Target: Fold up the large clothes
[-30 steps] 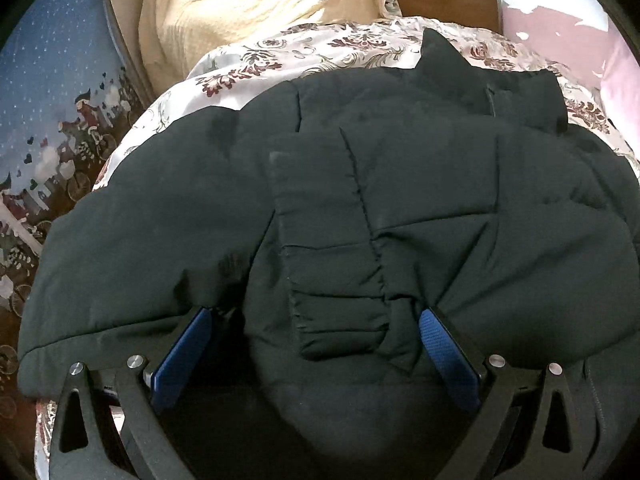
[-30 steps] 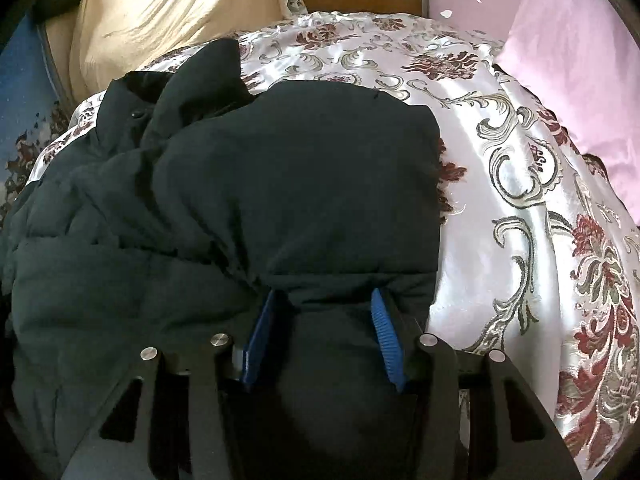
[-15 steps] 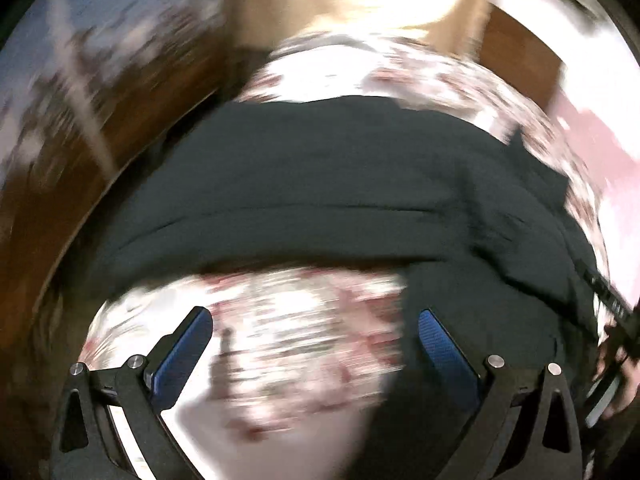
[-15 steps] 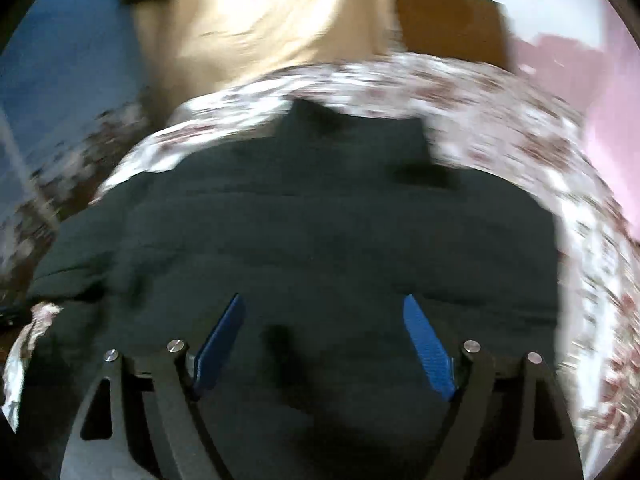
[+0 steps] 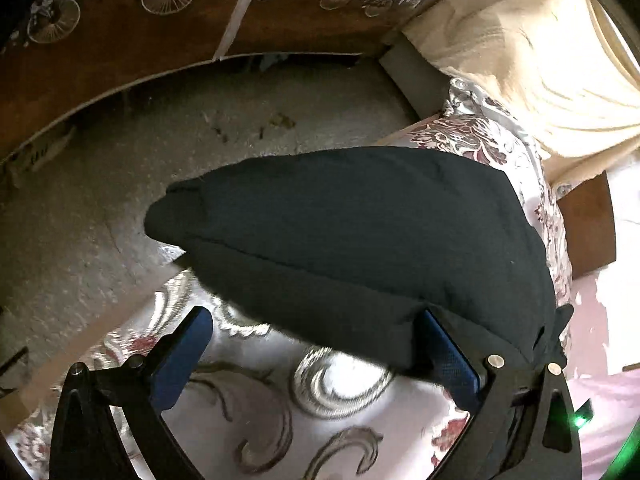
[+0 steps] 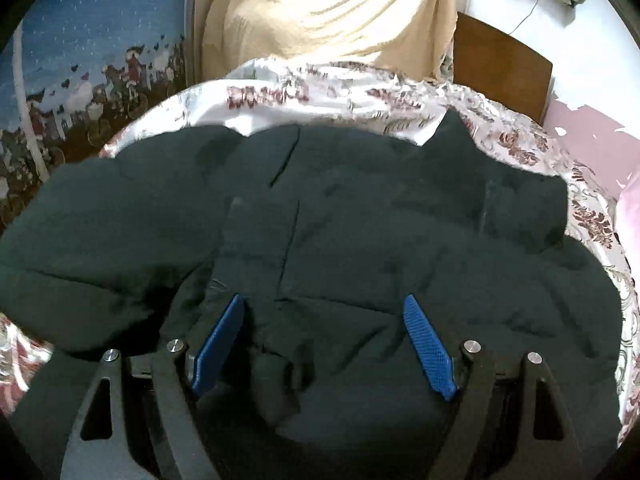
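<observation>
Jaws on both grippers gape wide w/ nothing held, right gripper [image 6: 324, 344] just opened over black jacket [image 6: 360, 232], left gripper [image 5: 316, 344] at jacket's 6 o'clock edge, above bed [image 5: 340, 432].

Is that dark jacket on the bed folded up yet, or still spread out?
Partly folded. A sleeve lies across the jacket, but it still covers much of the bedspread.

A floral-patterned bed [image 6: 520, 136] carries a dark padded jacket [image 6: 360, 240] spread across it.
</observation>
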The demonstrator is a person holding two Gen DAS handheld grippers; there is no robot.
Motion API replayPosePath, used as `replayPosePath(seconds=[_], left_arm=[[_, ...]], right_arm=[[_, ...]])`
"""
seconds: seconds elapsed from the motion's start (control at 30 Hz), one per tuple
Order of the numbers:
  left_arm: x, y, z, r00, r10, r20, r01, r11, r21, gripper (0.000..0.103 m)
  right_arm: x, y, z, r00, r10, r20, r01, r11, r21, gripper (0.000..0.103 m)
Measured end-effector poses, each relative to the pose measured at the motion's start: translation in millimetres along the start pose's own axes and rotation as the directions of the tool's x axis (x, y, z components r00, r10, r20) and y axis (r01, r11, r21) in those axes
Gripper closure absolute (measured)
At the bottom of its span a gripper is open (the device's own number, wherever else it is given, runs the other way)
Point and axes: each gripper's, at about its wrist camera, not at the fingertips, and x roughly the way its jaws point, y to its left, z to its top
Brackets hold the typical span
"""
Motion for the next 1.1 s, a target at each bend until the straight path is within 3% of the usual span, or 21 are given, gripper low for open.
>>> replayPosePath(seconds=[0.1,0.17,0.27,0.33,0.43,0.47,0.7,0.9,1.03,1.1], left_arm=[[8.7,-0.5,-1.4,1.000,-0.007,0.002,0.007,1.000,-0.025,0.000],[11.2,-1.7,-0.1,1.000,-0.017,0.010,0.018,1.000,-0.023,0.007],[7.3,-9.9,0.4,0.998,-0.048,0.041,0.048,0.999,-0.002,0.036],[3.6,-15.8,-0.2,0.996,-0.068,0.059,0.068,0.998,0.006,0.066],[-1.3,-29.0,0.7,0.993,-0.068,0.101,0.065,0.997,0.032,0.090],[-3.5,-32.1,0.8,0.991,-0.069,0.117,0.064,0.997,0.044,0.093],[-40.5,-58.2,1.8,0.959,-0.112,0.261,0.074,0.986,0.153,0.098],[-98.3,-122.2,-6.7,0.910,-0.169,0.380,0.031,0.939,0.343,0.098],[-136.8,-189.0,-32.7,0.867,-0.250,0.430,-0.011,0.854,0.519,0.098],[-152.0,-229.9,-54.3,0.851,-0.305,0.427,-0.027,0.787,0.616,0.098]], right_arm=[[8.5,-6.4,-8.6,1.000,0.014,0.015,-0.014,1.000,0.001,0.020],[9.8,-5.7,-13.1,0.999,0.025,0.021,-0.025,1.000,-0.001,0.016],[13.2,-8.4,-13.7,0.999,0.036,0.013,-0.036,0.999,-0.006,0.012],[13.3,-9.1,-14.2,0.999,0.034,0.011,-0.034,0.999,-0.004,0.012],[13.5,-9.3,-14.8,0.999,0.037,0.013,-0.037,0.999,-0.004,0.012],[14.3,-8.5,-14.8,0.999,0.036,0.013,-0.036,0.999,-0.003,0.012],[17.0,-10.4,-14.2,0.999,0.050,0.005,-0.050,0.999,0.008,0.011],[-20.5,-42.8,-9.0,0.985,0.167,0.053,-0.173,0.975,0.141,0.011],[-47.8,-74.4,-14.5,0.984,0.166,0.061,-0.174,0.969,0.177,0.011],[-63.3,-94.3,-20.4,0.987,0.147,0.071,-0.158,0.972,0.177,0.011]])
